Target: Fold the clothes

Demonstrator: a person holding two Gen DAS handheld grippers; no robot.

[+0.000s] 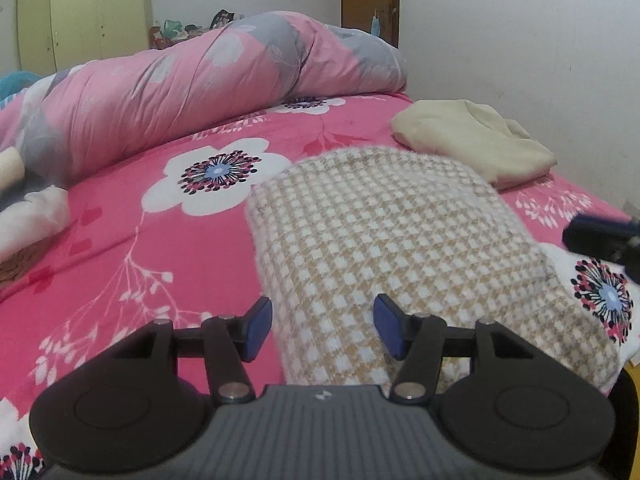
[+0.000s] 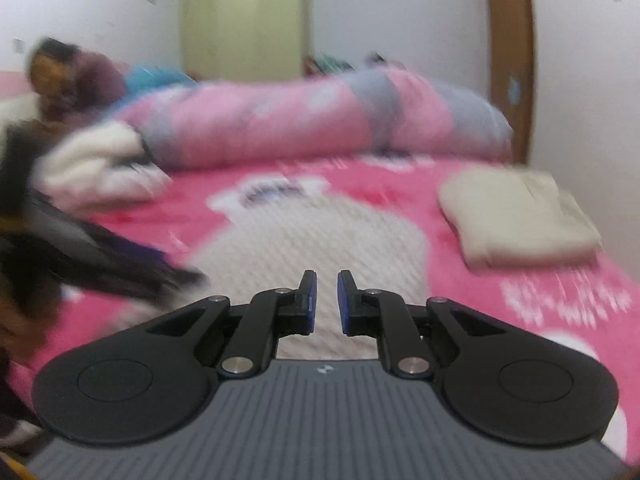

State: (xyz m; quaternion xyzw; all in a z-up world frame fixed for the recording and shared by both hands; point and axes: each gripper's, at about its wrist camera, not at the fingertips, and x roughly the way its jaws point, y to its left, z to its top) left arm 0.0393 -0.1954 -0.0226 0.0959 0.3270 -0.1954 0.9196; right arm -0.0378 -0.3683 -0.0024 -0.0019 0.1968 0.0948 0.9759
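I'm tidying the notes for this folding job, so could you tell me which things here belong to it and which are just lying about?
Job:
- checked garment
- folded cream garment

Lying about:
- pink quilt
- white bundle
- yellow wardrobe
- flowered bedsheet

My left gripper [image 1: 323,326] points down at a slant, its blue pads [image 1: 258,330] standing well apart with nothing pinched between them. My right gripper [image 2: 324,300] sits nearly level, its pads [image 2: 344,304] close with a narrow gap. Its view is smeared, but the jaws look empty.
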